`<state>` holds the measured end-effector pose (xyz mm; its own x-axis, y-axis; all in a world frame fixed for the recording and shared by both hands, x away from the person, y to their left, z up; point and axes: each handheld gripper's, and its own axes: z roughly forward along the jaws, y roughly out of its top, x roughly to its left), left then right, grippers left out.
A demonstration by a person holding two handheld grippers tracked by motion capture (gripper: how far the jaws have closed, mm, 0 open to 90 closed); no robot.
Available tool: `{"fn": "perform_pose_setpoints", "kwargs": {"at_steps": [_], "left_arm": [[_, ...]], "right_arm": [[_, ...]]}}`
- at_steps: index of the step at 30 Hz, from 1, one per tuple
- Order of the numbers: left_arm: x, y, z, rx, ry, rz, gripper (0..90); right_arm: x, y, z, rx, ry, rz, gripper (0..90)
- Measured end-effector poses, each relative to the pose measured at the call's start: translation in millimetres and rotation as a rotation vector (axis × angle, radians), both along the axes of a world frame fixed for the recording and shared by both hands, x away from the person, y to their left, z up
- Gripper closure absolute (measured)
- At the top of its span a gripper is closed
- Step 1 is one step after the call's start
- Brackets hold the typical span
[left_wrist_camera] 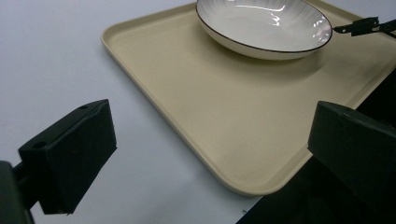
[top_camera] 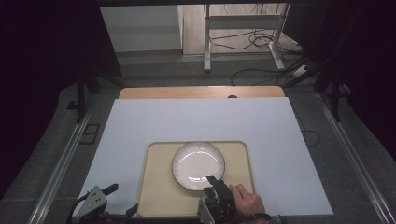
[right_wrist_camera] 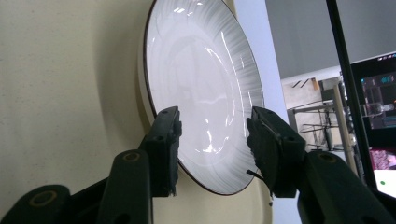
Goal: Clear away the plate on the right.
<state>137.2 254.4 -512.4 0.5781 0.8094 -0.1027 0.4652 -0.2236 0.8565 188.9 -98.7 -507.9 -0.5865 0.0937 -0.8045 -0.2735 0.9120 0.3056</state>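
Round white ceramic plate with thin dark rim (top_camera: 198, 165), ribbed inside, glossy: seated on a rectangular beige plastic tray with rounded corners (top_camera: 159, 186), toward the tray's far middle. Tray laid on a large white sheet (top_camera: 201, 119) covering a wooden table (top_camera: 201, 91), near the sheet's front edge. Right gripper (top_camera: 211, 183), black, held in a hand (top_camera: 245, 200) at the tray's front right: jaws parted, straddling the plate's near rim, one below the rim against the tray side, one above the plate's inner face; contact with the rim not certain from the right gripper view. Left gripper (top_camera: 113, 198), black with grey plate on top: jaws spread wide, holding nothing, positioned at the tray's front left corner, over sheet and tray edge. Plate upright, not tilted.
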Motion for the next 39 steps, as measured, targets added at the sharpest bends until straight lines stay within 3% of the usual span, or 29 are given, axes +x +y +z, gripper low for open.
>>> {"fn": "perform_pose_setpoints", "kwargs": {"at_steps": [9,22,39], "left_arm": [[0.0,0.0,0.0,0.001,0.000,-0.001,0.8],[0.1,-0.2,0.0,0.002,0.000,-0.001,0.8],[0.2,-0.3,0.0,0.003,0.000,-0.003,0.8]], "right_arm": [[7.1,-5.2,3.9,0.041,0.044,-0.033,48.8],[17.8,-17.5,14.0,0.149,0.134,-0.087,43.6],[27.3,-31.1,21.5,0.215,0.202,-0.118,38.3]]}}
